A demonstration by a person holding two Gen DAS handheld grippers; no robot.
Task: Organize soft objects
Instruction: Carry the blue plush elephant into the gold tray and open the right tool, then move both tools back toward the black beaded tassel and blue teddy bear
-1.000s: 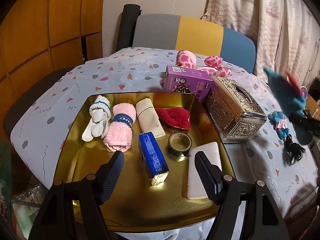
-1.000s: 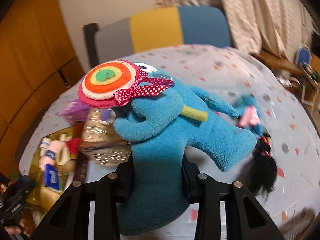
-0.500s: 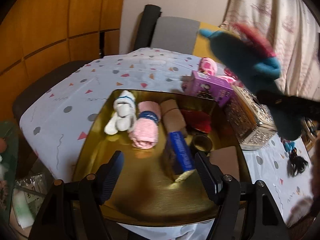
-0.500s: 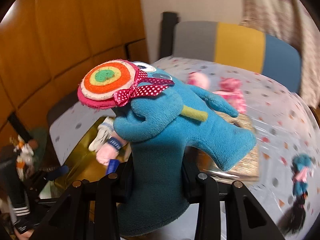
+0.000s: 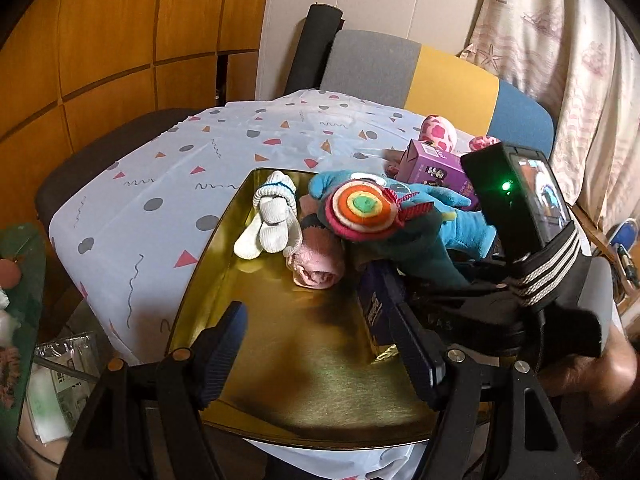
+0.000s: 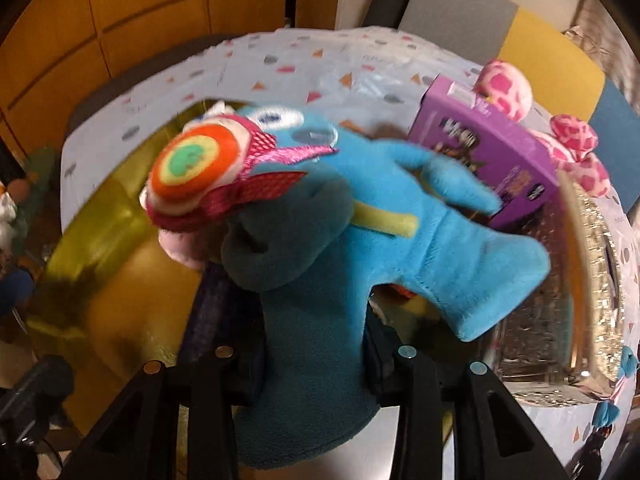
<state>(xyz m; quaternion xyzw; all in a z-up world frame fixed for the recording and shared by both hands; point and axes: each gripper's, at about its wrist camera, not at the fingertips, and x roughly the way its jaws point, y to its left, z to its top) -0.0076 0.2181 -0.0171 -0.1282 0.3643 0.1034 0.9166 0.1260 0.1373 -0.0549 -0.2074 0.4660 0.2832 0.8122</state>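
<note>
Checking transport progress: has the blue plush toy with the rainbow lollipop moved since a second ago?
Yes. The blue plush toy moved left from the silver box over the gold tray.

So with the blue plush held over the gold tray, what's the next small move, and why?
Probably lower it. The right gripper is clamped on the blue plush toy, which hangs above the gold tray beside the rolled pink sock; bare tray lies in front.

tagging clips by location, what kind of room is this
Most likely a home dining or living room. A table under a patterned plastic tablecloth has a grey, yellow and blue upholstered chair pushed up to it, with wood wall panelling on one side and printed curtains on the other.
</note>
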